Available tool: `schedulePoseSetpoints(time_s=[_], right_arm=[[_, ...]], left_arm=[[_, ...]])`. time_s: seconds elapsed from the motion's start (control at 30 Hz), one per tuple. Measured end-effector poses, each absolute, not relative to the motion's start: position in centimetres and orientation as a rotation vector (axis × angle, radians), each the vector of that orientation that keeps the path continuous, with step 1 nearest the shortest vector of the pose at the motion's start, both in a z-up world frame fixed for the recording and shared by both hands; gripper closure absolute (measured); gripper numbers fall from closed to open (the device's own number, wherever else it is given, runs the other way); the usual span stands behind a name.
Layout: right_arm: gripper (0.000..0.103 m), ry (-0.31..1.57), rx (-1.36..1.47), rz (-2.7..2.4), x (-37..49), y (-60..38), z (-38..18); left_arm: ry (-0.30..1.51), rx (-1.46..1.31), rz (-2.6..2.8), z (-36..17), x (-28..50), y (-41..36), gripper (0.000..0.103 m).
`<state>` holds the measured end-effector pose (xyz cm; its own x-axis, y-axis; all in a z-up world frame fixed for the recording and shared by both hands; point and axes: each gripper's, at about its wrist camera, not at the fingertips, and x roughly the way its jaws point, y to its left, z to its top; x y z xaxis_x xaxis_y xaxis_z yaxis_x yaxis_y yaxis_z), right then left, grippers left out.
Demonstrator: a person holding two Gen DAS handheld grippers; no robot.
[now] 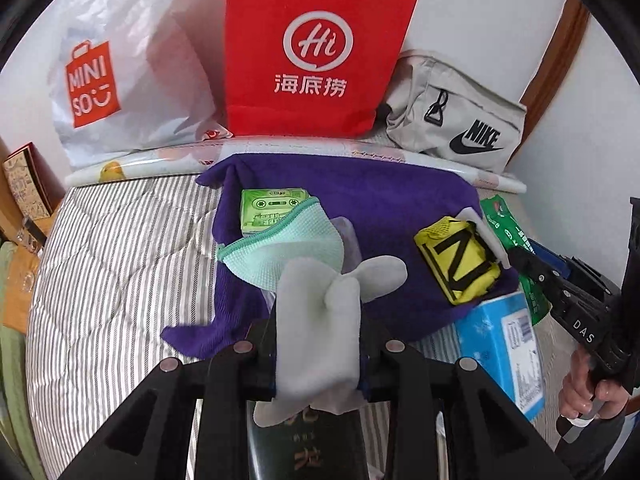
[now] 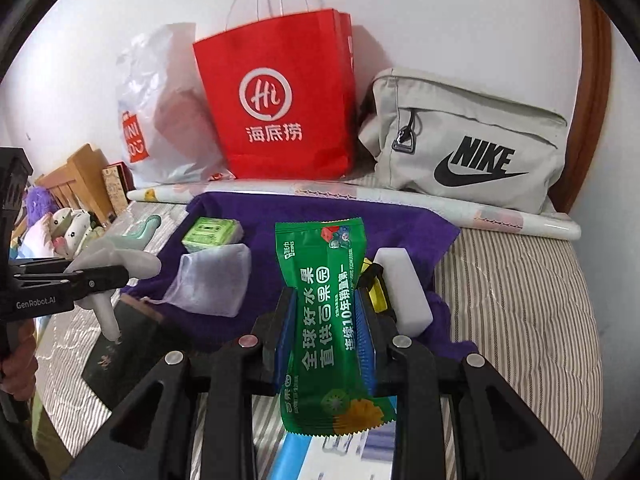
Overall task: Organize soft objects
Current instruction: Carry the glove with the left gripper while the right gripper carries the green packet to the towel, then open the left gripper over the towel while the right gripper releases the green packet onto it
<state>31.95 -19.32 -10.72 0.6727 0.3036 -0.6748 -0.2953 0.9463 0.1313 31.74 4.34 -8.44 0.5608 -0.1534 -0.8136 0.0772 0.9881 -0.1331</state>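
Both grippers' fingers (image 1: pixel 264 344) clamped, loaded.

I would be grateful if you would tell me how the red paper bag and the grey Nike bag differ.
The red paper bag stands upright, with white cord handles and a white Hi logo; the grey Nike bag slumps on its side, with a zip and a black swoosh. The red one is stiff paper, the grey one soft fabric. Both rest against the white wall.

Partly hidden items on the bed
Blue box (image 1: pixel 504 344) half under purple cloth (image 1: pixel 380 200); dark book (image 1: pixel 312 444) cut off by bottom edge.
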Motion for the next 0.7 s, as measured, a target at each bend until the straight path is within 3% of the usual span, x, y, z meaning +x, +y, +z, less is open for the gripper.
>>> schedulePoseSetpoints(time_s=[0.7], right_arm=[[0.072,0.918,-0.024,0.326,38.4,-18.3,-15.2]], left_arm=[[1.086,-0.090,-0.141,-12.6,39.8,3.3,0.074]])
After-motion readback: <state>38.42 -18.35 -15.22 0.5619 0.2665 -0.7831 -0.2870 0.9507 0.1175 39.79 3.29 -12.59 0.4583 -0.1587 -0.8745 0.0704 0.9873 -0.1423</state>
